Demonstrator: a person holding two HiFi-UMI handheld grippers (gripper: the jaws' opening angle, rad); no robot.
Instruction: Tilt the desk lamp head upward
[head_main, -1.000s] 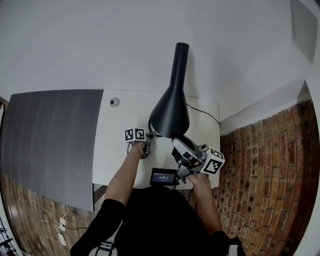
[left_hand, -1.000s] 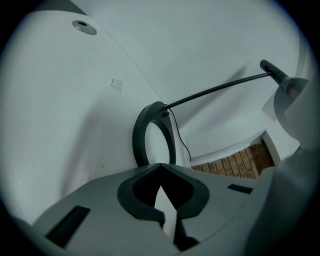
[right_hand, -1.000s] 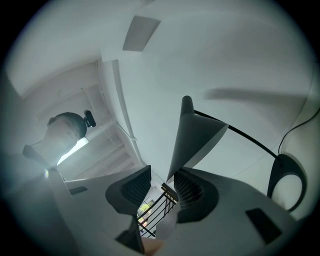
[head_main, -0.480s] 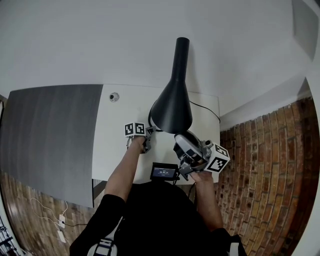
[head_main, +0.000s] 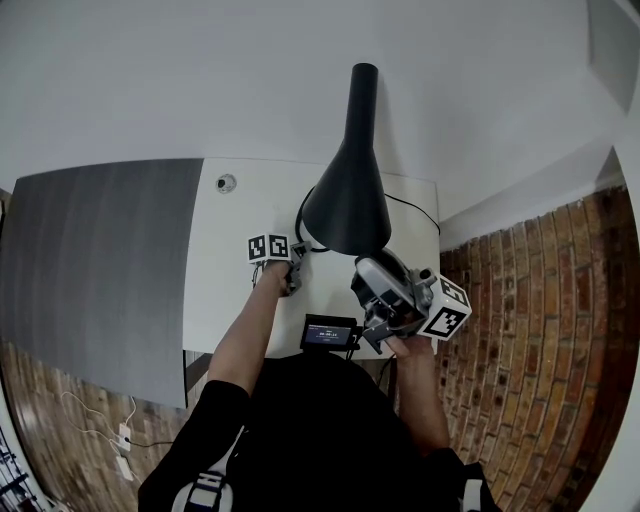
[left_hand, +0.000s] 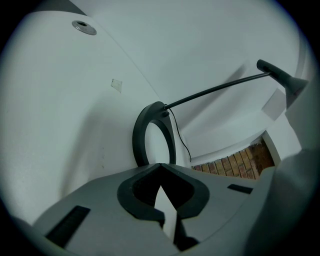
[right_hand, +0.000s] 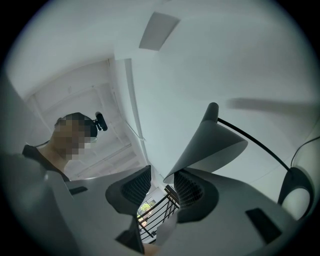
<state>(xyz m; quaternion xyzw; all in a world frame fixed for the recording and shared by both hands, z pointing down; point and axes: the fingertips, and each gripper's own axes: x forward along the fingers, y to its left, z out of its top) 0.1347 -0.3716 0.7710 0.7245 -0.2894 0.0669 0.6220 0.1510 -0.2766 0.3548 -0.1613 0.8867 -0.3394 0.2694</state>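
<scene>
Lamp head (head_main: 347, 205): a black cone over the white desk (head_main: 235, 300), wide mouth towards the person and narrow neck pointing away at the wall. In the right gripper view the lamp head (right_hand: 210, 142) hangs from a thin curved arm (right_hand: 255, 142).
Right tongs (head_main: 372, 275): raised to the near rim of the cone. The right gripper view shows the right tongs (right_hand: 161, 172) unclenched, jaws apart, with the rim's edge against the inner face of one jaw and clear of the other.
Left tongs (head_main: 293, 280): low on the desk, left of the cone. In the left gripper view the left tongs (left_hand: 160, 165) are clenched, tips together, nothing between them.
Lamp base (left_hand: 150, 135): a dark ring flat on the desk, just past the closed tips; I cannot tell whether they touch it.
Cable (head_main: 410, 210): thin, black, running across the desk behind the cone.
Desk surroundings: a dark grey panel (head_main: 100, 260) to the left, a brick floor (head_main: 540, 330) to the right.
</scene>
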